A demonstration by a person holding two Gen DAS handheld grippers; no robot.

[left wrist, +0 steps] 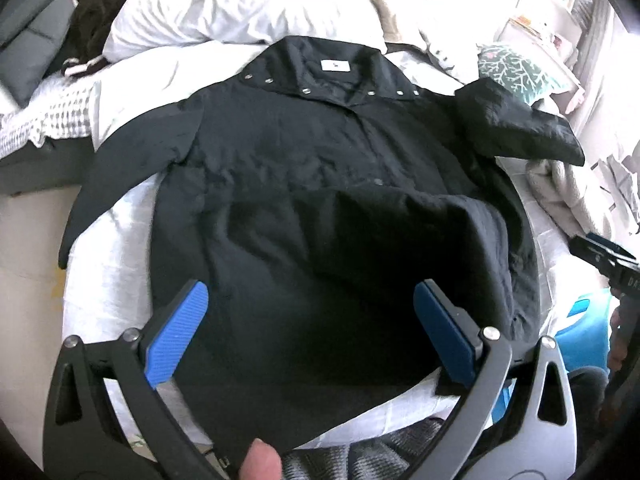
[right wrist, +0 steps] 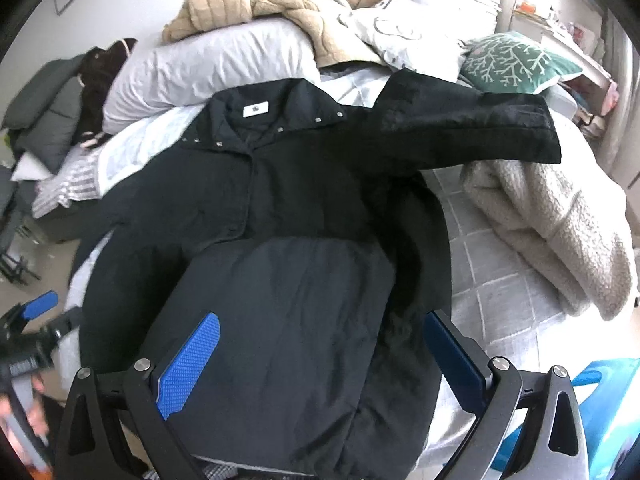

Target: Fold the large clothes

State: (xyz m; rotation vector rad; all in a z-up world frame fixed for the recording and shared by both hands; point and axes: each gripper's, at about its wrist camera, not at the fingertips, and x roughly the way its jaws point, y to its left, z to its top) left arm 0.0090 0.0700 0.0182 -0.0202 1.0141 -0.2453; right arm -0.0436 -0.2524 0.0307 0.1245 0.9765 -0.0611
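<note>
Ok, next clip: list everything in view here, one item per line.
coat: one, black, spread on the bed, hem folded up
pillow: one, white, behind the collar
teal cushion: one, white branch pattern, far right
beige blanket: one, piled on the pillow
fleece throw: one, off-white, right of the coat
dark clothing: a heap, far left
blue bin: one, lower right
left gripper: open, above the hem
right gripper: open, above the folded hem
</note>
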